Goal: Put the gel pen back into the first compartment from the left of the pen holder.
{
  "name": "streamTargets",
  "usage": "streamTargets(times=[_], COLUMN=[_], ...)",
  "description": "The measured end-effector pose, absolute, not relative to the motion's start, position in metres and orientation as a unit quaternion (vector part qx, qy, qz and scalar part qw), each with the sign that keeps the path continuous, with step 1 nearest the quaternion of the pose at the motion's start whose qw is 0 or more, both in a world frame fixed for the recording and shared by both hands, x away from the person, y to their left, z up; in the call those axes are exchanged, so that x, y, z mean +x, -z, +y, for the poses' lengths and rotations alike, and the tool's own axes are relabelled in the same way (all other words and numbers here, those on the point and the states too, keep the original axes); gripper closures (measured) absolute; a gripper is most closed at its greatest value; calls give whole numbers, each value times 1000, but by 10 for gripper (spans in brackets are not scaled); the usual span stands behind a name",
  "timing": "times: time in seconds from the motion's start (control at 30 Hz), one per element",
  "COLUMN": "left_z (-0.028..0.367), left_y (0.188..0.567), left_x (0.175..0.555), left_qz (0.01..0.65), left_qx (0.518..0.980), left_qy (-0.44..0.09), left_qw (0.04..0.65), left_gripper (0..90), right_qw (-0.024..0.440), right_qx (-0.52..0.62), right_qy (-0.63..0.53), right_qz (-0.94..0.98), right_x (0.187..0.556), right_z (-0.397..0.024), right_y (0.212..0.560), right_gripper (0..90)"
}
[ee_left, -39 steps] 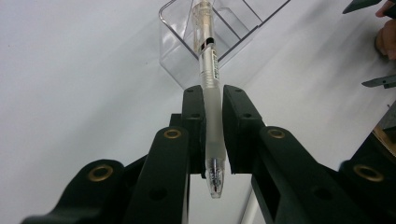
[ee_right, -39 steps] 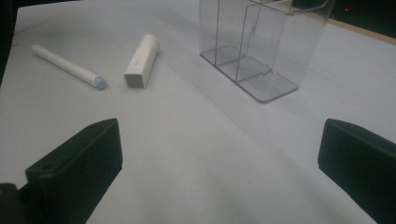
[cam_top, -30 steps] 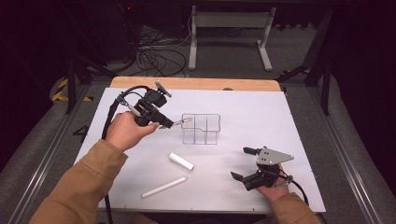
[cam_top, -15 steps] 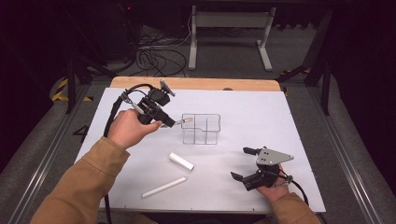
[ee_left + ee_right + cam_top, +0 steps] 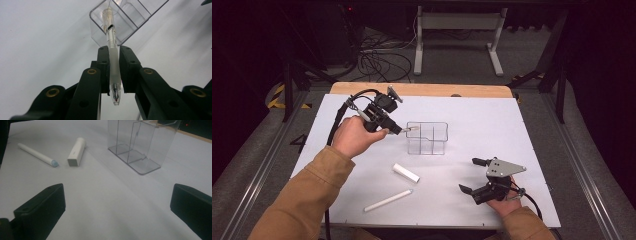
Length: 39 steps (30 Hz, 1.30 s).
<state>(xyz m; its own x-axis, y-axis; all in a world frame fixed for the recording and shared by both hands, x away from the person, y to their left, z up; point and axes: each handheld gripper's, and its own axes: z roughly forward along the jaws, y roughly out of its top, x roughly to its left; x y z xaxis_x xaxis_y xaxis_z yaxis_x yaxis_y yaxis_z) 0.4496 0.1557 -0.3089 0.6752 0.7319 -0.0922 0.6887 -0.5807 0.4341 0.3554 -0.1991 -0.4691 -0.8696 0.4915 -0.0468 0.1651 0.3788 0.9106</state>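
Left tool (image 5: 398, 131) nudged pen (image 5: 111, 53) over organizer (image 5: 427, 138) rim.

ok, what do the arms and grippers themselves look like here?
Both grippers are matte black with two blocky jaws; the left gripper shows linkage arms with brass-coloured pivot bushings. The right gripper carries a grey three-cornered plate on top. A black cable loops from the left one. The person wears tan-brown sleeves.

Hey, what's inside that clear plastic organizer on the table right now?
The clear organizer looks empty: its divided compartments show bare floors. The pen clamped in the left gripper reaches its rim; whether the tip is inside is unclear.
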Motion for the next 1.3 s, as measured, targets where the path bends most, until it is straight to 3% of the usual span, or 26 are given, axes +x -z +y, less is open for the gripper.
streamTargets(times=[0.13, 0.47, 0.73, 1.3], left_z=[160, 179, 192, 182], left_y=[302, 293, 305, 330], left_x=[446, 405, 373, 343], left_qz=[392, 336, 314, 259], left_qx=[880, 868, 848, 865], left_qy=[-40, -96, -137, -156], left_qw=[266, 352, 404, 401], left_gripper=[538, 371, 329, 311], right_qw=[158, 159, 160, 160], right_qx=[201, 202, 203, 202], right_qy=[-519, -519, -518, -520], right_qz=[816, 815, 815, 815], right_x=[356, 355, 356, 356], right_z=[-199, -199, -199, -199], right_y=[469, 469, 469, 469], right_gripper=[2, 2, 2, 2])
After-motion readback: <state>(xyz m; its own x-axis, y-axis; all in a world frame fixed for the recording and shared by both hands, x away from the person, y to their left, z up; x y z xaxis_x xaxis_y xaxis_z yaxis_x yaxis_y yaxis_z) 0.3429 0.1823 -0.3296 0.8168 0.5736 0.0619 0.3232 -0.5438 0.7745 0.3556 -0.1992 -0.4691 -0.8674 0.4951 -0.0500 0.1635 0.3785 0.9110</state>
